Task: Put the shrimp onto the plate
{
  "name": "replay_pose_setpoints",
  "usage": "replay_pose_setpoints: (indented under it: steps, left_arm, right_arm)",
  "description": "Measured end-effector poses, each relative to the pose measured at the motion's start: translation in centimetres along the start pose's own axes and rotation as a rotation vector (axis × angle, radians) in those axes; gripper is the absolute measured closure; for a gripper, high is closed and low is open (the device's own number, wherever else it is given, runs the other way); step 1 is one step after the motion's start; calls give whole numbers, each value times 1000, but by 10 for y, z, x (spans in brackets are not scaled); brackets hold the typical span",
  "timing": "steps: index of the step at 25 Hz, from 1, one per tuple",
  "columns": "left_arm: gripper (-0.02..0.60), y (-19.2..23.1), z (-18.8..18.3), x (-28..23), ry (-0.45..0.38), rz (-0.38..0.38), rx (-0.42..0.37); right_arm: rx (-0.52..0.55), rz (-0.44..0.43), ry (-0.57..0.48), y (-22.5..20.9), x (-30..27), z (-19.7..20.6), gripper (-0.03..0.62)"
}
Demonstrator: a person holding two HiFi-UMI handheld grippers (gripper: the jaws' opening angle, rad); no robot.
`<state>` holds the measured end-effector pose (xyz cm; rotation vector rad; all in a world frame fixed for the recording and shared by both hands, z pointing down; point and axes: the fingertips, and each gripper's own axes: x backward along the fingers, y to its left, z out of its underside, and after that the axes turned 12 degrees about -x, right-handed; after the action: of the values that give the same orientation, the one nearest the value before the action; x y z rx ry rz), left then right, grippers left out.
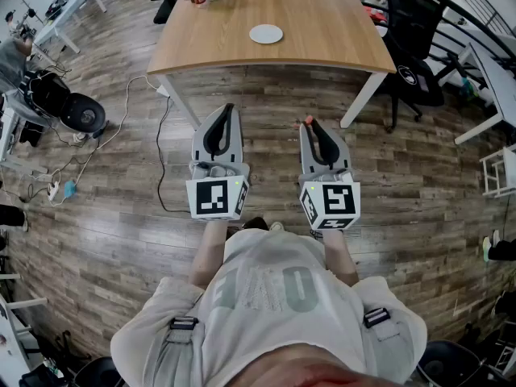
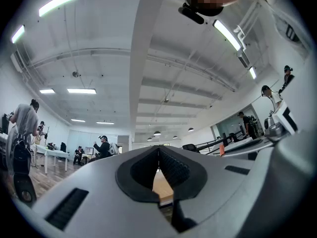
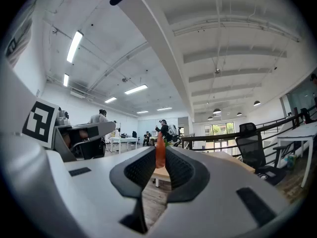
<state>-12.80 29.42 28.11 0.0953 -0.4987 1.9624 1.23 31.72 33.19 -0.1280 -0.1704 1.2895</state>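
Above the wooden floor [image 1: 266, 95]: both tongs are held out in front of the person, well short of the surface [image 1: 322, 31].
Right tongs [image 1: 311, 126]: clenched on the shrimp [image 3: 160, 152], an orange-red sliver pinched upright at the very tips and poking out past them.
Left tongs [image 1: 228, 108]: closed tip to tip with nothing between them, idle beside the right pair.
Plate [image 1: 266, 34]: small, white and bare, near the middle of the surface, well apart from the shrimp.
Step in hand: carrying the shrimp to the plate, as I judge it.
Doing it well: hold the pinch steady, since the grip is only at the tips. Come in over the plate's middle, lower until the shrimp nearly touches, then release.
Risk: so thin a tip hold could let the shrimp slip or swing on the way.
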Motion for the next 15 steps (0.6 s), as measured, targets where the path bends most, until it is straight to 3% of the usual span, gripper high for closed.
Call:
replay_pose_setpoints:
  steps: [15]
  left_arm:
    - [571,0,6,-3,24,-22,-4]
  right_arm:
    - [33,-44,-2,-3,1,1,526]
